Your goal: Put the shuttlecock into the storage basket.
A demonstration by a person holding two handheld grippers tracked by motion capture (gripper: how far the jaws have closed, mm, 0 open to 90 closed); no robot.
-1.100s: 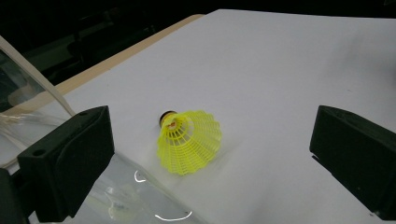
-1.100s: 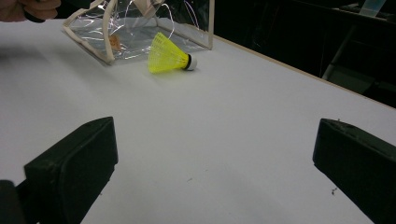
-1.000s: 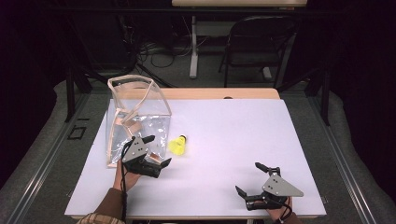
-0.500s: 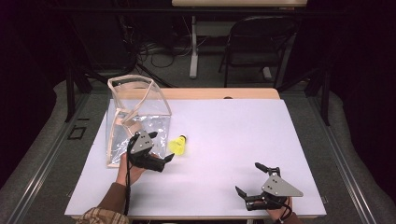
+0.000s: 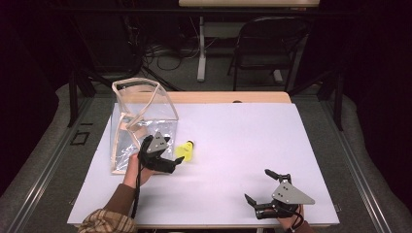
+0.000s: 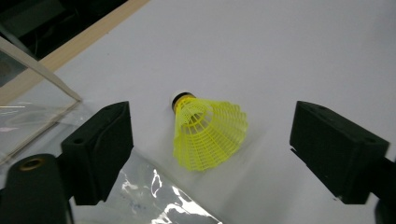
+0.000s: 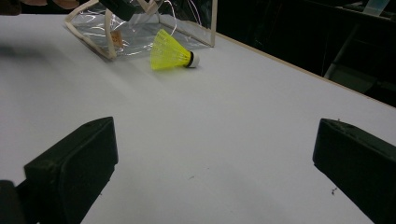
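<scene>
The left gripper [image 5: 171, 164] hangs low over the left part of the table [image 5: 252, 141], its jaws spread wide and pressing on nothing; they have just been closing a little, with the yellow shuttlecock [image 6: 208, 130] lying between them in the left gripper view, clear of both pads. The shuttlecock rests on its side on the white tabletop, cork end pointing to the far side, skirt toward the gripper. Just to its left stands a clear plastic bag [image 5: 141, 121] with beige edging, its mouth open upward; a crinkled flap of its film reaches under the gripper's left jaw and close to the skirt. Well apart, at the near right corner, the right gripper [image 5: 265, 187] rests with jaws spread and nothing between them. Bare white tabletop separates it from the shuttlecock.
</scene>
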